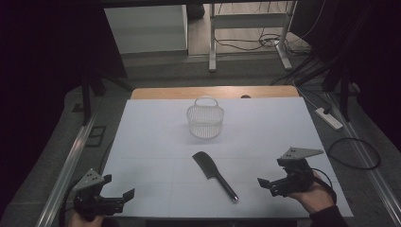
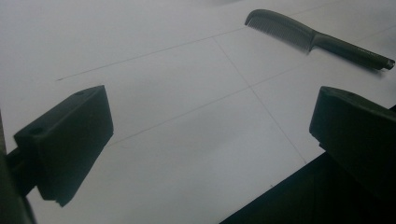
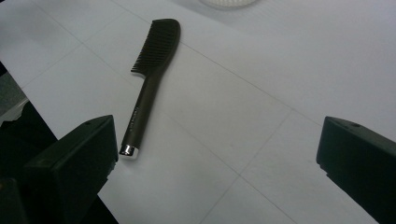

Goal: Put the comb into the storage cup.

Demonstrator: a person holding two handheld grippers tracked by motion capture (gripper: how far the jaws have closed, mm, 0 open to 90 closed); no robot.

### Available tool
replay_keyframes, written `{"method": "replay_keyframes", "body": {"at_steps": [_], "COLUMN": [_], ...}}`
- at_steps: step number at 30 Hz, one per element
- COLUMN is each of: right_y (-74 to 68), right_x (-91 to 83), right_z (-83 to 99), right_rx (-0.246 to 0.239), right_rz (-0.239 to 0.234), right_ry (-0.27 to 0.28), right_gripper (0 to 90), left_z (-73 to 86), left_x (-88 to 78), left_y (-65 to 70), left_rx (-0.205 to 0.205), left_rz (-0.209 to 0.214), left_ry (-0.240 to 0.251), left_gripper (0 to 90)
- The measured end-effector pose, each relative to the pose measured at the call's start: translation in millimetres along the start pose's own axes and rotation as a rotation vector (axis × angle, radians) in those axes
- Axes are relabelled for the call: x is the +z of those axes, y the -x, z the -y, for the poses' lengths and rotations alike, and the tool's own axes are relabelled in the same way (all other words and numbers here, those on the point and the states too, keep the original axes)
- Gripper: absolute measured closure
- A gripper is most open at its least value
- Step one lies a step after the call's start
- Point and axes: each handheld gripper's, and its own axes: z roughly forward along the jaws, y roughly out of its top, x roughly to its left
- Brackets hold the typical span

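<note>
Nearest the lens, two grippers at the table's near edge: left gripper (image 1: 118, 198) at the near-left corner, right gripper (image 1: 267, 185) near the right side, both with jaws spread wide and holding nothing. Between them, flat on the white table (image 1: 156, 127), a dark comb (image 1: 214, 175) — nearer the right gripper than the left. Long axis diagonal: toothed head toward the far left, silver-capped handle end toward the near right, pointing roughly at the right hand (image 1: 316, 195). From the right gripper view, comb (image 3: 149, 84) ahead and to the left, handle tip just past the left jaw. From the left gripper view, comb (image 2: 317, 39) well off, up and to the right. Farther back, a white basket (image 1: 205, 119) standing upright, well apart from the comb. Open sheet all round the comb — plenty of room for a sideways approach to the handle; likely easiest for the right gripper.
</note>
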Motion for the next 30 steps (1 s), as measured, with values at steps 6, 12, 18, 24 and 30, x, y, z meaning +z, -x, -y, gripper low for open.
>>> {"method": "replay_keyframes", "body": {"at_steps": [6,12,18,24,30], "right_y": [-5.1,-9.8,-13.7,-20.0,-26.0], "right_x": [8.4,15.6,19.3,26.1,35.2], "right_z": [-4.9,-8.0,-11.2,-17.1,-22.3], "right_rx": [-0.016,-0.032,-0.04,-0.056,-0.077], "right_rz": [-0.015,-0.025,-0.028,-0.04,-0.05], "right_ry": [-0.014,-0.031,-0.052,-0.069,-0.09], "right_gripper": [0.0,0.0,0.0,0.0,0.0], "left_z": [-0.3,-1.5,-5.8,-9.4,-8.9], "left_x": [0.3,1.4,7.1,12.9,13.0], "left_y": [0.5,0.9,1.7,1.8,0.8], "left_rx": [0.007,0.011,0.028,0.041,0.035], "left_rz": [-0.003,-0.003,0.007,0.017,0.024], "left_ry": [-0.005,-0.019,-0.027,-0.05,-0.051], "left_gripper": [0.7,0.3,0.0,0.0,0.2]}}
